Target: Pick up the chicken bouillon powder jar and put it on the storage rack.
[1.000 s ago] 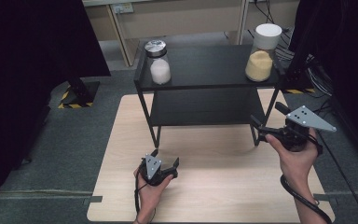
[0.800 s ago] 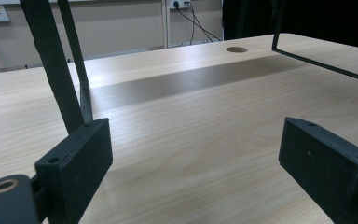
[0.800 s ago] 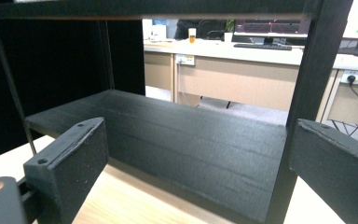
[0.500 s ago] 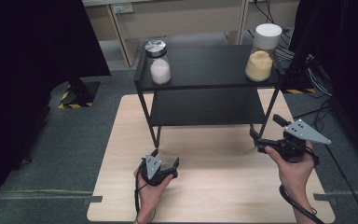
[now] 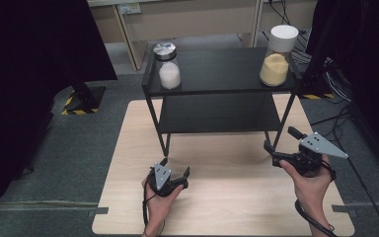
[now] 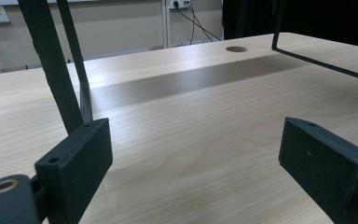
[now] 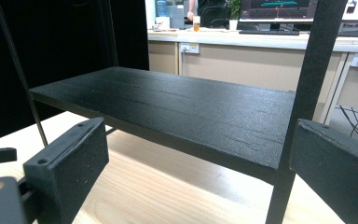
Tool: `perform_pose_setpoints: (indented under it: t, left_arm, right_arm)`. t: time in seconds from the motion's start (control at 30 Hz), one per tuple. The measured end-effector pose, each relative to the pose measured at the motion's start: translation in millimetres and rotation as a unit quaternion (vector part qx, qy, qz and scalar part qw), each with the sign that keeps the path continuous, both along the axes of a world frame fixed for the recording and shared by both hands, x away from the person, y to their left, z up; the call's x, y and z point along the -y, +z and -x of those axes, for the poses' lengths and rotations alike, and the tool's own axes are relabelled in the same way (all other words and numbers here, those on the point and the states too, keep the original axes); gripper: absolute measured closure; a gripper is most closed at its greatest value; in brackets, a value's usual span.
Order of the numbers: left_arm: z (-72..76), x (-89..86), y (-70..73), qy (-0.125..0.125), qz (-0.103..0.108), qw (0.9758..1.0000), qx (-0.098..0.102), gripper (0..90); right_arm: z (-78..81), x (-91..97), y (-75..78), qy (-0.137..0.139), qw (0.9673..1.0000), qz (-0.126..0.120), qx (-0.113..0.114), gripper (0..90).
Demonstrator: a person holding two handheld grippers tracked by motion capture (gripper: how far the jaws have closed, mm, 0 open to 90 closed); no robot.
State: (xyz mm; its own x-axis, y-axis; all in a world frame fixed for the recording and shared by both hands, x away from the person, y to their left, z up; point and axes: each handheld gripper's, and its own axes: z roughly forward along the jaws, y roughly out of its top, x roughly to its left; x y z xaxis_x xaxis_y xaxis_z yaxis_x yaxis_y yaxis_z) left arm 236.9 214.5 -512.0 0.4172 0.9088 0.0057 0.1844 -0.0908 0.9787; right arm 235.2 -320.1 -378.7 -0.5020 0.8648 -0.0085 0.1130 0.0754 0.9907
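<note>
We see the shelf rack (image 5: 219, 69) standing on the far half of the bench (image 5: 227, 207); on its top shelf one jar (image 5: 168, 65) sits at the left end, another jar (image 5: 277, 56) at the right end; the left claw (image 5: 175, 167) rests before the rack's left leg; the right claw (image 5: 280, 141) sits just beside its right front leg (image 5: 284, 123).

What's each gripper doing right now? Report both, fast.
Left gripper: open, holding nothing, low over the table.
Right gripper: open, holding nothing, by the black shelf's front right leg.
</note>
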Motion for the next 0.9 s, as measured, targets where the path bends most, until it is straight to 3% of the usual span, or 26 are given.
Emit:
perform_pose_setpoints:
  t: [0.9]
  left_arm:
    - [0.0, 0.2, 0.1, 0.0, -0.001, 1.0, 0.0, 9.0]
  right_arm:
    - [4.1, 2.6, -24.0, -0.001, 0.9998, -0.002, -0.021, 4.7]
